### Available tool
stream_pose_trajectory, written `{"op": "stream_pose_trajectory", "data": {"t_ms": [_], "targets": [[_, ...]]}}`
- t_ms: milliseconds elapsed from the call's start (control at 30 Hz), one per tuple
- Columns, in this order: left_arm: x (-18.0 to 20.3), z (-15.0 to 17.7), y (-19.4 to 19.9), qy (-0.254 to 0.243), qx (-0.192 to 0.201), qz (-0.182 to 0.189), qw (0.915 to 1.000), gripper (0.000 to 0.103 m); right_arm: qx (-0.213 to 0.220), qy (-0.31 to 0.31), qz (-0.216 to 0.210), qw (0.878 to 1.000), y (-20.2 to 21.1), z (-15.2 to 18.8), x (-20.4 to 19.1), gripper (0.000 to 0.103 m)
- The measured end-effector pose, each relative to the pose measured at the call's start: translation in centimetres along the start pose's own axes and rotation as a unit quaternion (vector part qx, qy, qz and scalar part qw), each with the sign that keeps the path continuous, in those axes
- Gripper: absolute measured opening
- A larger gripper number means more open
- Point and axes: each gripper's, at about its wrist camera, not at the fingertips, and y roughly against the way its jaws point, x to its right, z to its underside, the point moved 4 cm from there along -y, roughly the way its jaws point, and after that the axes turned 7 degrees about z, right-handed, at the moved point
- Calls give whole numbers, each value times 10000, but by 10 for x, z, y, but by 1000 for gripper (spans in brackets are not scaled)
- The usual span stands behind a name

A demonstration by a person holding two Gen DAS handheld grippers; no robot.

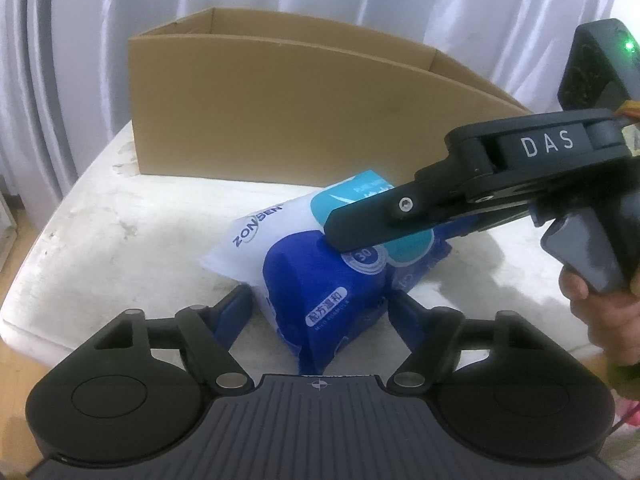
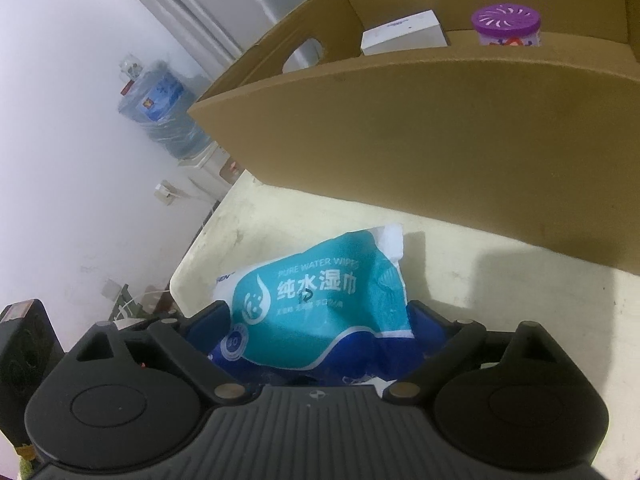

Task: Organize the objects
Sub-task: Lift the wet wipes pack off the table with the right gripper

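A soft blue, white and teal plastic pack of wet wipes [image 1: 320, 280] is lying on the worn white table [image 1: 120, 232], a little in from its near edge and just in front of the open brown cardboard box [image 1: 280, 112] that is standing toward the far edge. The left gripper [image 1: 320, 316] is reaching in from the near edge with its blue-padded fingers [image 1: 234, 312] sitting on either side of the pack's blue end; the jaws are standing partly open, and whether the pads are pressing the wrapper cannot be told. The right gripper [image 2: 320, 320], held in a person's hand [image 1: 600, 312], is coming in from the right side of the table, its jaws spread wide around the teal end of the pack, with the pads close beside the wrapper but no clear squeeze showing. Inside the box, a white rectangular carton [image 2: 404, 34] and a purple-lidded round container [image 2: 506, 24] are standing near its far wall.
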Motion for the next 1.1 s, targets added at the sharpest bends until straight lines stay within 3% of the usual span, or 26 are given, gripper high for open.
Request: {"op": "stream_pose_trajectory", "data": {"t_ms": [400, 767, 1100], "targets": [[23, 0, -1, -149, -77, 165, 9997, 71, 115, 83, 173, 9997, 19, 11, 5, 88], [22, -1, -13, -353, -298, 106, 9989, 79, 101, -254, -84, 9996, 14, 13, 21, 89], [33, -7, -19, -359, -388, 76, 9986, 78, 114, -367, -229, 9990, 14, 14, 23, 85]]}}
